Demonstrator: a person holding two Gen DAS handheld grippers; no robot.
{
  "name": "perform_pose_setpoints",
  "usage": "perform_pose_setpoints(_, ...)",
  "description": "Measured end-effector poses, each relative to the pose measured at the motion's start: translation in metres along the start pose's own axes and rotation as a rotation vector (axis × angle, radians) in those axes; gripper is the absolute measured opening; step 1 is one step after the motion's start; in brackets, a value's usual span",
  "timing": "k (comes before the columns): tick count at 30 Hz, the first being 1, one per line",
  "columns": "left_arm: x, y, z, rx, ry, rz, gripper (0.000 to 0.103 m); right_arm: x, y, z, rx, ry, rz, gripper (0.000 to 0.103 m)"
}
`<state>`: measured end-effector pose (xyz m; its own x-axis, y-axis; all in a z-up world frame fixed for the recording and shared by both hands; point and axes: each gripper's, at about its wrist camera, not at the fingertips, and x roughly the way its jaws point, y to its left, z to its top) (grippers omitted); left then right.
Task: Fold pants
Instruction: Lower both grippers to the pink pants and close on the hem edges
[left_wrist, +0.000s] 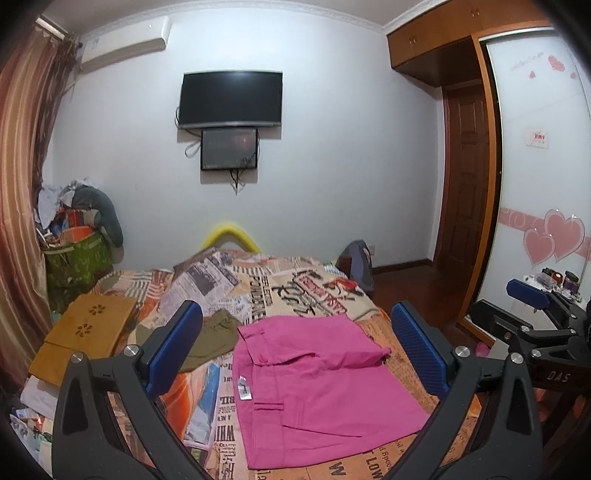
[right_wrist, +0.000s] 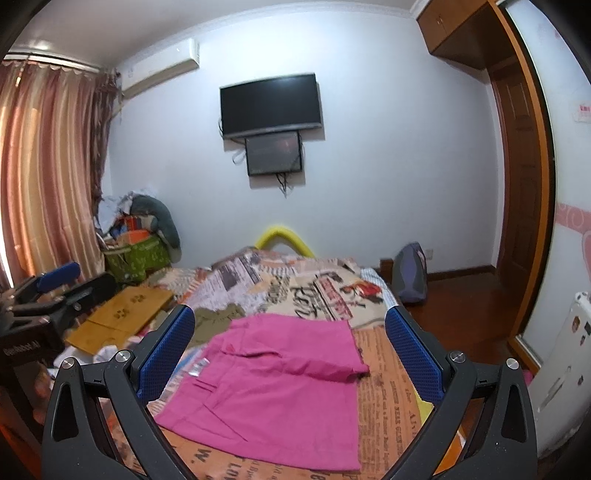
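Observation:
Pink pants (left_wrist: 314, 384) lie folded flat on the newspaper-print bedspread (left_wrist: 280, 291), waistband to the left with a white label showing. They also show in the right wrist view (right_wrist: 280, 384). My left gripper (left_wrist: 295, 354) is open and empty, held above the pants. My right gripper (right_wrist: 291, 354) is open and empty, also above the pants. The right gripper shows at the right edge of the left wrist view (left_wrist: 535, 317). The left gripper shows at the left edge of the right wrist view (right_wrist: 48, 291).
An olive-green garment (left_wrist: 214, 332) lies left of the pants. A wooden lap tray (left_wrist: 85, 332) rests on the bed's left side. A cluttered green basket (left_wrist: 77, 258) stands by the curtain. A backpack (left_wrist: 358, 266) sits on the floor beyond the bed. A wardrobe (left_wrist: 535, 184) stands at the right.

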<state>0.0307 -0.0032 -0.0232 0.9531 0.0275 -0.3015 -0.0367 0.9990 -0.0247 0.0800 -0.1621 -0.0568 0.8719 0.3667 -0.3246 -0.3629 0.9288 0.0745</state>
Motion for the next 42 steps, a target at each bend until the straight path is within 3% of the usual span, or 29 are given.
perform_pose_setpoints(12, 0.117, 0.032, -0.047, 0.028, 0.244, 0.066, 0.103, 0.085, -0.055, -0.033, 0.019, 0.206, -0.084, 0.103)
perform_pose_setpoints(17, 0.160, 0.048, -0.069, 0.061, 0.317, 0.104, 0.101, 0.116, -0.070, -0.045, 0.014, 0.282, -0.067, 0.103)
perform_pose_setpoints(22, 0.202, 0.064, -0.090, 0.044, 0.422, 0.080, 0.094, 0.145, -0.074, -0.065, 0.001, 0.372, -0.029, 0.102)
perform_pose_setpoints(29, 0.253, 0.072, -0.119, 0.037, 0.558, 0.055, 0.083, 0.183, -0.082, -0.099, 0.021, 0.511, 0.025, 0.089)
perform_pose_setpoints(36, 0.279, 0.073, -0.146, 0.010, 0.689, -0.042, 0.057, 0.204, -0.097, -0.120, 0.102, 0.618, 0.098, 0.069)
perform_pose_setpoints(40, 0.286, 0.070, -0.156, 0.024, 0.717, -0.076, 0.055, 0.204, -0.101, -0.123, 0.099, 0.630, 0.114, 0.065)
perform_pose_setpoints(42, 0.288, 0.071, -0.157, 0.016, 0.724, -0.097, 0.054, 0.208, -0.099, -0.124, 0.086, 0.643, 0.131, 0.057)
